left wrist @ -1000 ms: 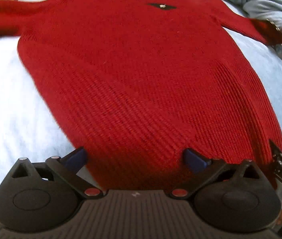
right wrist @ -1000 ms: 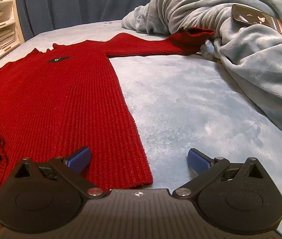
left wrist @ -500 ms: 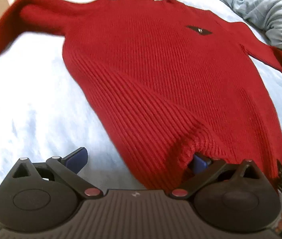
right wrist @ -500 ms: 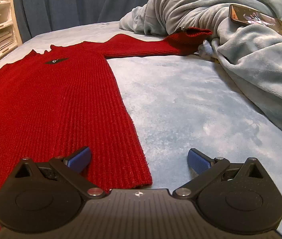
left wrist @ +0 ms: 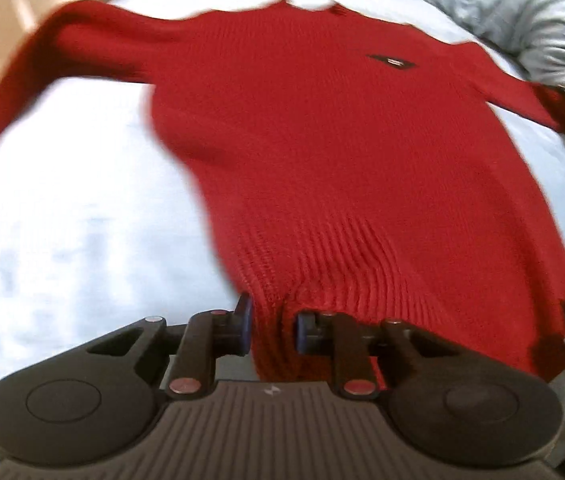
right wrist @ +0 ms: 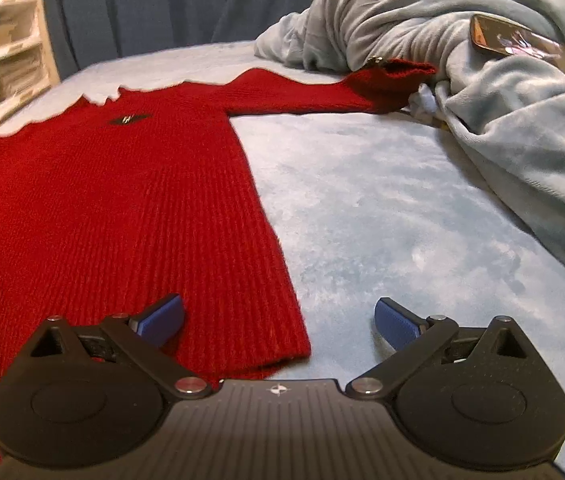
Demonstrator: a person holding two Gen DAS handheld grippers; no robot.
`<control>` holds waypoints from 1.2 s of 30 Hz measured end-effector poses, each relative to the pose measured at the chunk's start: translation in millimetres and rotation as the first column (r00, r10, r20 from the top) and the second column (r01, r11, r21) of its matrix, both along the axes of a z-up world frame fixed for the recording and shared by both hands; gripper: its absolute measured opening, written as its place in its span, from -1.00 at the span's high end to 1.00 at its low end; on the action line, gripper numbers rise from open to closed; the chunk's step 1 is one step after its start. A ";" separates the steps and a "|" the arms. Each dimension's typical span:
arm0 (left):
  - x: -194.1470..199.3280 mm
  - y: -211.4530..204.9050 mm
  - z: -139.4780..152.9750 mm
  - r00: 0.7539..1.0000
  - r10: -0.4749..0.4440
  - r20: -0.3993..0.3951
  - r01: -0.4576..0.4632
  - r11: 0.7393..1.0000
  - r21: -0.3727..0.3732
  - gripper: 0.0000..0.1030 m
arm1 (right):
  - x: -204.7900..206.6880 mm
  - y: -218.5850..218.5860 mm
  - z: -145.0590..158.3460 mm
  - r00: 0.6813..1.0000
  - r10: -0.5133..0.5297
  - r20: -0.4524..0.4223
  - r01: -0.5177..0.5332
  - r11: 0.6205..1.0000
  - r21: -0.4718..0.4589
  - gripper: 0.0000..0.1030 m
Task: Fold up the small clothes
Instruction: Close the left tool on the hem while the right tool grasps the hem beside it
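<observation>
While its jaws are closing, the left gripper (left wrist: 271,330) has a bunched fold of the red sweater's (left wrist: 322,152) hem between its blue pads (left wrist: 244,330), which press into the knit from both sides; the cloth rises in a puckered ridge just beyond them. In the right wrist view, the right gripper (right wrist: 278,322) stands wide open with nothing held: its left finger (right wrist: 160,318) hovers over the sweater's lower corner and the other over bare bedcover (right wrist: 382,216), so the hem corner lies between them, and whether either touches cannot be told.

Beyond the grippers, the sweater lies face up and spread on the pale blue bedcover, hem nearest, neckline farthest. A small dark diamond-shaped badge (right wrist: 129,119) sits on the chest. One sleeve (left wrist: 62,60) reaches out to the left toward the bed's edge; the other sleeve (right wrist: 322,94) runs right, its cuff resting against a heaped grey-blue blanket (right wrist: 482,120). A phone (right wrist: 522,44) lies on top of that heap.

Farthest back on the left, a white shelf unit (right wrist: 6,52) holds stacks in its compartments, too blurred to identify, and a dark blue curtain (right wrist: 154,4) hangs behind the bed.
</observation>
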State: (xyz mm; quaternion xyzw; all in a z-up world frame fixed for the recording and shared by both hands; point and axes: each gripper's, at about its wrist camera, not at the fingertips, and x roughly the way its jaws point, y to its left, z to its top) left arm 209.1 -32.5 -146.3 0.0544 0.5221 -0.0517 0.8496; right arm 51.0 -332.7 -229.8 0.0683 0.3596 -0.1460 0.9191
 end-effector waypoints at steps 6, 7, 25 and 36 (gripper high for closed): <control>-17.1 61.2 3.0 0.999 0.047 -0.009 -0.047 0.999 0.028 0.58 | -6.4 7.2 1.2 0.982 -0.063 -0.180 0.063 0.998 -0.008 -0.97; -19.4 60.4 1.9 0.999 0.041 -0.002 -0.041 0.999 0.033 0.58 | -5.8 7.8 -1.5 0.980 -0.067 -0.188 0.068 0.998 0.000 -0.97; -20.8 38.2 -50.6 0.995 0.003 -0.099 0.009 0.992 0.123 -0.43 | 15.9 -7.1 -12.8 0.993 -0.113 0.021 0.115 0.984 -0.137 -0.99; -38.1 63.3 8.3 0.993 -0.091 0.078 0.084 0.992 0.095 0.68 | -2.2 -8.3 20.0 0.999 0.020 0.036 -0.023 0.997 0.073 0.79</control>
